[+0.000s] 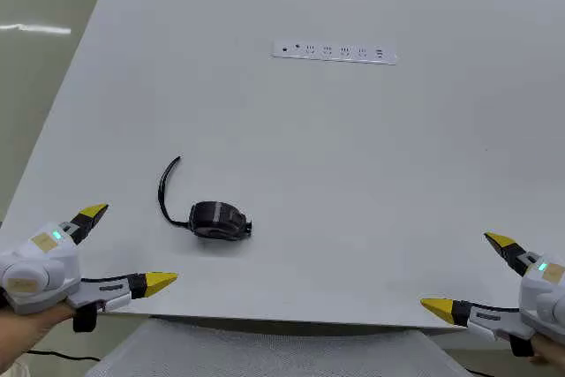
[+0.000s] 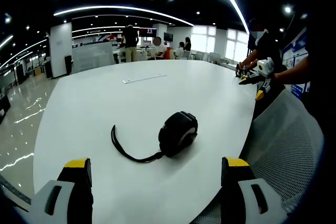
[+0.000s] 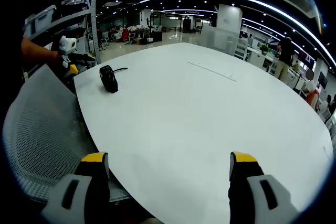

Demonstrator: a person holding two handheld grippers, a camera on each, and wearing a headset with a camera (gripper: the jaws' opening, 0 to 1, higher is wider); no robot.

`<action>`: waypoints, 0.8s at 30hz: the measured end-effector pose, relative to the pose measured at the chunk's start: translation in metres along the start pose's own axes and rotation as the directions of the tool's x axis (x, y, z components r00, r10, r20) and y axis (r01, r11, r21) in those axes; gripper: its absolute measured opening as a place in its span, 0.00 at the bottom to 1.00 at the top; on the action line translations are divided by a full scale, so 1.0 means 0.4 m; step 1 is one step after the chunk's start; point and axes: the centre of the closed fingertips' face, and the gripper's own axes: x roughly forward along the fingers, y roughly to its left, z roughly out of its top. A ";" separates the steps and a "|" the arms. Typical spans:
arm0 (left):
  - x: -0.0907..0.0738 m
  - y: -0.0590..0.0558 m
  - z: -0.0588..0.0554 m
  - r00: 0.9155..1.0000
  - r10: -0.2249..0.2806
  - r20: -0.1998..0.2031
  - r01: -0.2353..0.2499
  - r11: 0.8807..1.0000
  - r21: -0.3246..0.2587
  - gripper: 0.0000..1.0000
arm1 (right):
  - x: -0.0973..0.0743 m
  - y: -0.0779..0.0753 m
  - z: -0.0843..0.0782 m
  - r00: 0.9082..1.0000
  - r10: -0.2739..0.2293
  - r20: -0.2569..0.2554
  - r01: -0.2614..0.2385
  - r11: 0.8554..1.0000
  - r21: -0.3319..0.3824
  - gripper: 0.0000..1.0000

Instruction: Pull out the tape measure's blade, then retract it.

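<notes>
A black tape measure lies on the white table near the front left, its black wrist strap curling away behind it. No blade is out. My left gripper hovers open at the table's front-left corner, a short way left of the tape measure. At the front-right edge my right gripper is open and holds nothing, far from the tape measure. The left gripper also appears at the left of the right gripper view, and the right gripper at the right of the left gripper view.
A white power strip lies flat toward the table's far side. A grey mesh chair back sits just below the front edge. Several people stand beyond the table in the left gripper view.
</notes>
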 end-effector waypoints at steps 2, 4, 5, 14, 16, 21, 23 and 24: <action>-0.003 0.006 0.003 1.000 0.009 0.002 -0.009 1.000 -0.002 1.00 | 0.001 0.005 0.005 1.000 0.001 0.008 -0.001 1.000 -0.003 0.97; -0.003 0.005 0.011 1.000 0.009 0.005 -0.009 1.000 -0.006 0.99 | 0.002 0.006 0.007 1.000 0.000 0.014 0.000 1.000 -0.002 0.97; -0.002 0.003 0.014 1.000 0.009 0.004 -0.009 1.000 -0.005 0.99 | 0.001 0.006 0.006 1.000 -0.002 0.014 0.002 1.000 0.001 0.97; 0.010 -0.019 0.023 1.000 -0.003 -0.002 0.003 1.000 0.003 1.00 | -0.001 0.001 0.010 1.000 -0.002 0.022 0.002 1.000 0.016 0.99; 0.009 -0.013 0.023 1.000 0.003 0.003 -0.003 1.000 -0.003 1.00 | 0.002 0.002 0.019 1.000 0.002 0.026 -0.002 1.000 0.011 0.99; 0.012 0.002 0.030 1.000 0.009 0.011 -0.009 1.000 -0.002 0.99 | 0.008 -0.001 0.027 1.000 0.007 0.017 -0.007 1.000 0.000 0.99; 0.012 0.006 0.041 1.000 0.009 0.022 -0.009 1.000 0.013 0.98 | 0.010 -0.004 0.028 1.000 0.007 0.015 -0.007 1.000 -0.002 0.99; 0.013 0.008 0.043 1.000 0.009 0.020 -0.009 1.000 0.018 0.97 | 0.011 -0.005 0.028 1.000 0.007 0.015 -0.007 1.000 -0.009 0.99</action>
